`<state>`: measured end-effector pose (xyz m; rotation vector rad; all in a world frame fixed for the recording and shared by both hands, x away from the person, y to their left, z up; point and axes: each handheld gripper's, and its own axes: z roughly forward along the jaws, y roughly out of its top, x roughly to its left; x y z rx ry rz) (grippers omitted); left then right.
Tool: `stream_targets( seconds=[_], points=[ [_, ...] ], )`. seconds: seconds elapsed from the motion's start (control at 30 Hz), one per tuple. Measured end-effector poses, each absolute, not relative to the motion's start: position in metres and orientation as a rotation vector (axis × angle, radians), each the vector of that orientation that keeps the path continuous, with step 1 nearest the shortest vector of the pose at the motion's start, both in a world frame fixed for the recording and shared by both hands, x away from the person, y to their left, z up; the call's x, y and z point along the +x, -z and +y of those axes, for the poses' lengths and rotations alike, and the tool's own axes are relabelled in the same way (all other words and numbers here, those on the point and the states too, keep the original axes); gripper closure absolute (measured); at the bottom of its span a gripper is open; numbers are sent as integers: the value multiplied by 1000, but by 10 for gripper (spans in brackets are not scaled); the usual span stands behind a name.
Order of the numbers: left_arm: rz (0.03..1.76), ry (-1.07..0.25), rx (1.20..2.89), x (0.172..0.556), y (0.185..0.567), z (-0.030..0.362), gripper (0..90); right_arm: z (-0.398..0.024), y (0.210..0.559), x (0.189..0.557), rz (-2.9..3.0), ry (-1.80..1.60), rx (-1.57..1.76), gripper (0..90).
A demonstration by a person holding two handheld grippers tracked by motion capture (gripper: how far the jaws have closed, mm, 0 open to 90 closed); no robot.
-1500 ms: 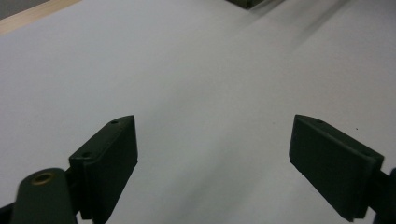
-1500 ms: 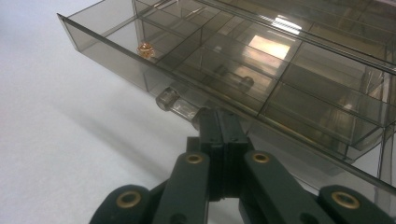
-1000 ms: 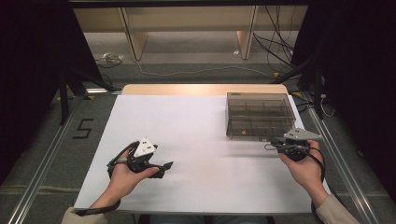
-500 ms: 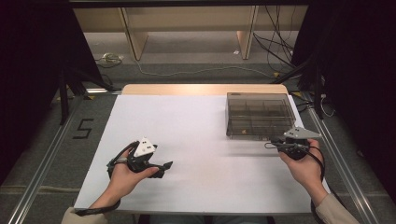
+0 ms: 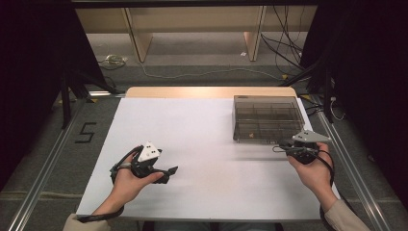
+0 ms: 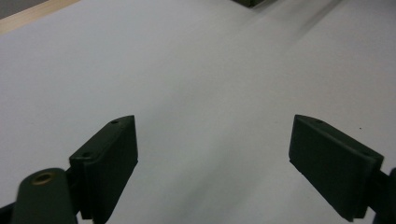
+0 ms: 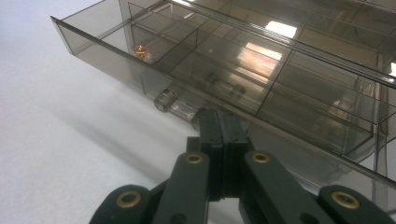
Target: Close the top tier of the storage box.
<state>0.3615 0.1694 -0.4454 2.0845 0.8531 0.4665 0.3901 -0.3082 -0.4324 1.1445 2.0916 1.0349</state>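
The smoked transparent box [image 5: 265, 118] stood at the far right of the white tabletop [image 5: 202, 144]. Its drawer [image 7: 210, 60] was pulled partly out and divided into compartments. One corner compartment held a small gold-coloured piece [image 7: 141, 50]. A clear cylindrical knob [image 7: 175, 105] projected from the drawer front, with the right gripper [image 7: 219, 123], jaws together, at its end.

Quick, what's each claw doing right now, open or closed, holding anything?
Left claw: open, nothing between its jaws.
Right claw: closed, tips at the drawer knob; a grip on it cannot be told.
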Motion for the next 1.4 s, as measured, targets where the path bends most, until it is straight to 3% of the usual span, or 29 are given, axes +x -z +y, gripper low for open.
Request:
stream_targets(
  seconds=[1.4],
  points=[
    [855,-467,2087,362,446,169,156,-309,432,398,2065,-1028,1151,900]
  ],
)
